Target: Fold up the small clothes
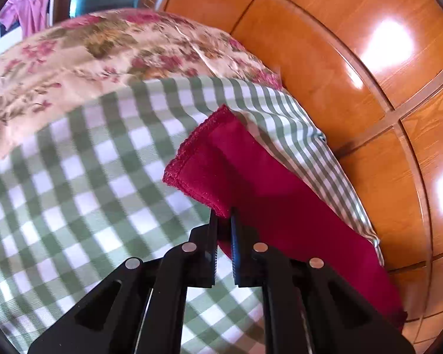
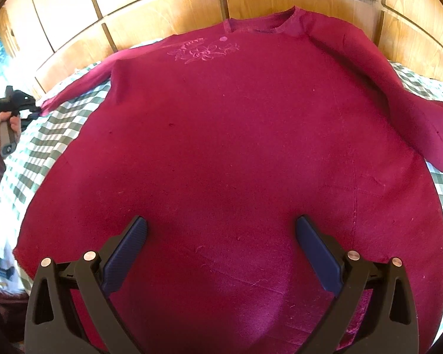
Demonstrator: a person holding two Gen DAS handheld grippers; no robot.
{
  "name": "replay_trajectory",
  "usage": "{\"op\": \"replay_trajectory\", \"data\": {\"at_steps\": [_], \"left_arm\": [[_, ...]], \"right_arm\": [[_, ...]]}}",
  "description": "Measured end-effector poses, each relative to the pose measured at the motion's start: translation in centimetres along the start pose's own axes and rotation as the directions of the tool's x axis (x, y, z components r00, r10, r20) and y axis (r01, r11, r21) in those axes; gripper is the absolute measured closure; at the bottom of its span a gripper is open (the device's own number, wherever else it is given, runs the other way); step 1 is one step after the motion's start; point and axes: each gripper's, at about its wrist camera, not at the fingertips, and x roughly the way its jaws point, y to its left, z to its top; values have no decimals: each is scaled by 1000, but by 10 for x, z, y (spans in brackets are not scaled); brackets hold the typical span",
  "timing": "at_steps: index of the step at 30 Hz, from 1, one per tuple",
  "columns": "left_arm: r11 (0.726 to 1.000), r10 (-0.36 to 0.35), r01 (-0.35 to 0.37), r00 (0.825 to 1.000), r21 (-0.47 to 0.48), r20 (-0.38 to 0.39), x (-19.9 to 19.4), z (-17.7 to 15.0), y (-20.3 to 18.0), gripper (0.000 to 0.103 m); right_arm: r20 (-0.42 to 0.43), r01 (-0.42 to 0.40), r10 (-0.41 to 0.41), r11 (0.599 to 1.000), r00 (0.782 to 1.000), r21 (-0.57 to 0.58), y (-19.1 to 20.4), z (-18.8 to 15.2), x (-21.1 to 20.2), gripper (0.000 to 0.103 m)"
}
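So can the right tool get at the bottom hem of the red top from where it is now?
Probably yes: the right tool hangs open over the red top, nothing lying between it and the fabric.

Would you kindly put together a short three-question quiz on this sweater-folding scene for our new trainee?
1. True or false: the right claw is shut on the red sweater.
2. Which part of the sweater does the left claw pinch: A) neckline, B) sleeve cuff, C) bottom hem?
3. Fill in: the sweater lies on a green and white ____ cloth.

Key: 1 false, its jaws stand wide open above the sweater; 2 B; 3 checked.
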Motion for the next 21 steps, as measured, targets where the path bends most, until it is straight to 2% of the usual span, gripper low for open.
{"op": "replay_trajectory", "data": {"at_steps": [2,4,5,6,7,8,11,14,17,18,20,21], "left_arm": [[1000,20,-20,1000,7,-16,2,-1,3,93],[999,33,-32,999,30,-25,1,-5,-5,85],[998,32,-31,999,56,-14,-6,-8,-10,79],[995,26,-28,1000,92,15,-17,-14,-20,64],[992,7,-12,999,125,44,-29,-23,-30,57],[989,-11,4,999,146,51,-36,-29,-36,57],[960,-93,82,995,266,30,-57,-63,-66,57],[900,-171,170,985,401,-34,-72,-111,-97,57],[818,-235,264,964,511,-122,-86,-164,-124,57],[784,-242,283,959,552,-148,-90,-185,-133,57],[731,-261,324,946,600,-194,-97,-217,-144,54],[706,-267,349,937,616,-226,-99,-232,-149,52]], "right_arm": [[3,1,-1,1000,1000,-13,0,-1,0,3],[7,3,-3,1000,1000,-22,0,-1,-1,3],[12,1,-1,1000,1000,-25,0,-1,-2,3],[13,0,1,1000,1000,-31,-1,-1,-3,3],[10,-3,4,999,1000,-35,-1,-1,-4,3],[5,-15,15,999,1000,-33,-2,1,-8,4],[45,-14,13,1000,999,20,-22,9,-27,20],[126,54,-72,989,989,140,-69,12,-57,25],[160,169,-213,953,964,252,-122,5,-83,27],[156,221,-280,923,947,315,-151,-2,-94,29],[143,275,-353,879,925,389,-186,-12,-108,29],[134,295,-394,837,909,461,-212,-20,-118,29]]}}
